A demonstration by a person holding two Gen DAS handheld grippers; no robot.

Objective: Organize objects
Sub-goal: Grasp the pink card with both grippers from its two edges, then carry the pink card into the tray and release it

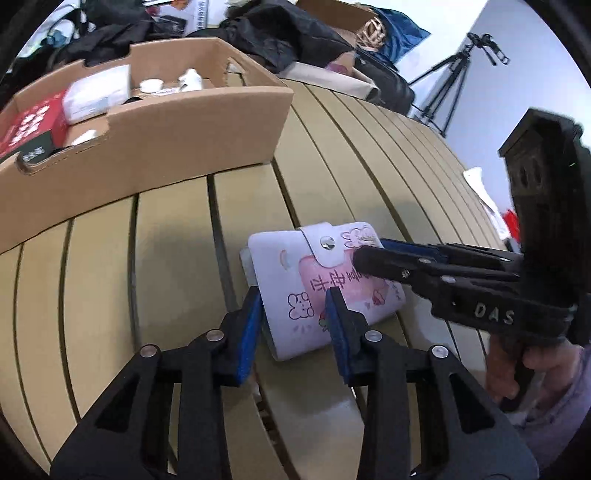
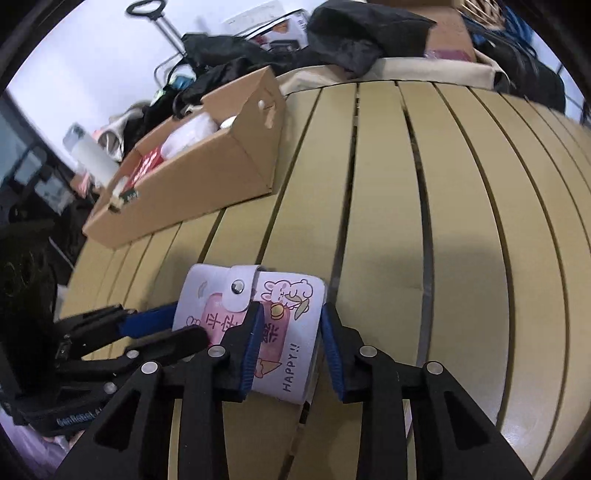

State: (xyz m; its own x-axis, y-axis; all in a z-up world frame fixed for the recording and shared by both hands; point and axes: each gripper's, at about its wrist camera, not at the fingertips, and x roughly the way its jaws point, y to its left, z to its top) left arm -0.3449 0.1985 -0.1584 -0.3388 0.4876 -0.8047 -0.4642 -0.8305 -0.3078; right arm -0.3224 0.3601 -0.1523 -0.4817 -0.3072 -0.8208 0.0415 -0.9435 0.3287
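Both the left gripper (image 1: 295,314) and right gripper (image 2: 290,339) pinch opposite ends of the white snap-flap card wallet (image 1: 314,273) lying on the slatted bench (image 1: 166,229), cardboard box (image 1: 177,136) nearby.

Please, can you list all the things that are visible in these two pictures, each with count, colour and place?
card wallet: one, white with pink cartoon print and a snap strap, flat on the table between both grippers.
cardboard box: one, brown, open, on the table behind the wallet, holding white and red items.
slatted table: one, tan.
dark bags and clothes: a pile, black, beyond the table's far edge.
tripod: one, black, by the wall.
left gripper: black, blue pads, closed on the wallet's near end.
right gripper: black, blue pads, closed on its other end.
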